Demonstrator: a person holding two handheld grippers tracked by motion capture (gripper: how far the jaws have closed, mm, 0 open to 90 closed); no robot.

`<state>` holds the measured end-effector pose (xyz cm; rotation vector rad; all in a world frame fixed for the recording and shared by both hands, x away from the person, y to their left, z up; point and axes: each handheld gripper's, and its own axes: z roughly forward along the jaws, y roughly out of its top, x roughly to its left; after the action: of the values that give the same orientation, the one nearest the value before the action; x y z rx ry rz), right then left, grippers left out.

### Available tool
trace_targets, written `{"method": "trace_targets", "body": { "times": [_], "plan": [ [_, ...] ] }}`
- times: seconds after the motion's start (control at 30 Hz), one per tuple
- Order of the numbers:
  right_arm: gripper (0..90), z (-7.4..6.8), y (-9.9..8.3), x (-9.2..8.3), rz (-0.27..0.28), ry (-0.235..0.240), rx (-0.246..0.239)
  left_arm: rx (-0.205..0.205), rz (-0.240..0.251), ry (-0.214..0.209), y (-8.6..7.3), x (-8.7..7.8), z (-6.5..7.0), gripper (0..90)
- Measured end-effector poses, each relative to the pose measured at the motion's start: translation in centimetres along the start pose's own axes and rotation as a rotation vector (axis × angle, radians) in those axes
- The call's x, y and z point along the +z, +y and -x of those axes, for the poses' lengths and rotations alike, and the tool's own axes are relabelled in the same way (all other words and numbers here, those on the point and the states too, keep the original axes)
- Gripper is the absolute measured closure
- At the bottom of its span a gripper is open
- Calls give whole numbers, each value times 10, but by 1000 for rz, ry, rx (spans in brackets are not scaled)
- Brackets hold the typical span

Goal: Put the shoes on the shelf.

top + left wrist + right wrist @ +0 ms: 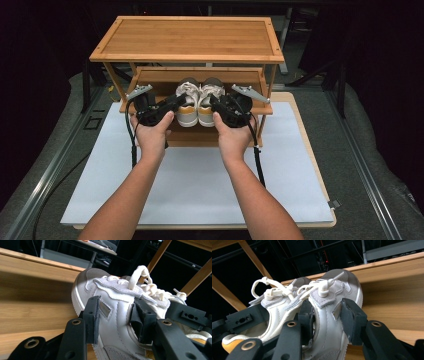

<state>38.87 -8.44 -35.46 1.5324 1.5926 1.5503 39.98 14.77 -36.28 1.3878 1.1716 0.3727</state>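
A grey-matted table (360, 165) was seen from above, overlaid by a pale wooden board covered with a white sheet (200, 185), on which a two-tier bamboo shoe rack (190, 37) was set. A pair of white low-top sneakers with grey suede toes, cream laces and yellow heels was held side by side at the front of the rack's lower shelf (200, 76), toes pointed toward the back. The left sneaker (186, 102) was gripped through its collar by the black two-jaw left gripper (172, 104), one jaw pressed on the outer side wall and the other set inside the opening. The right sneaker (209, 101) was clamped the same way by the black right gripper (218, 105), its jaws closed on the side wall. Whether the soles rested on the shelf could not be told
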Motion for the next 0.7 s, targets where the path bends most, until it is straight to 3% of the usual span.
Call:
{"method": "trace_targets", "body": {
  "times": [0.43, 0.5, 0.6, 0.7],
  "plan": [
    [631, 8, 1, 14, 4, -13, 25, -8, -11, 19, 5, 14, -4, 604],
    [631, 8, 2, 14, -25, -5, 27, -13, -10, 19, 6, 15, -6, 604],
    [632, 7, 2, 19, -18, -25, 32, -19, -10, 30, 8, 16, -8, 603],
    [631, 5, 2, 24, -7, -4, 37, -22, -8, 37, 10, 16, -11, 603]
  ]
}}
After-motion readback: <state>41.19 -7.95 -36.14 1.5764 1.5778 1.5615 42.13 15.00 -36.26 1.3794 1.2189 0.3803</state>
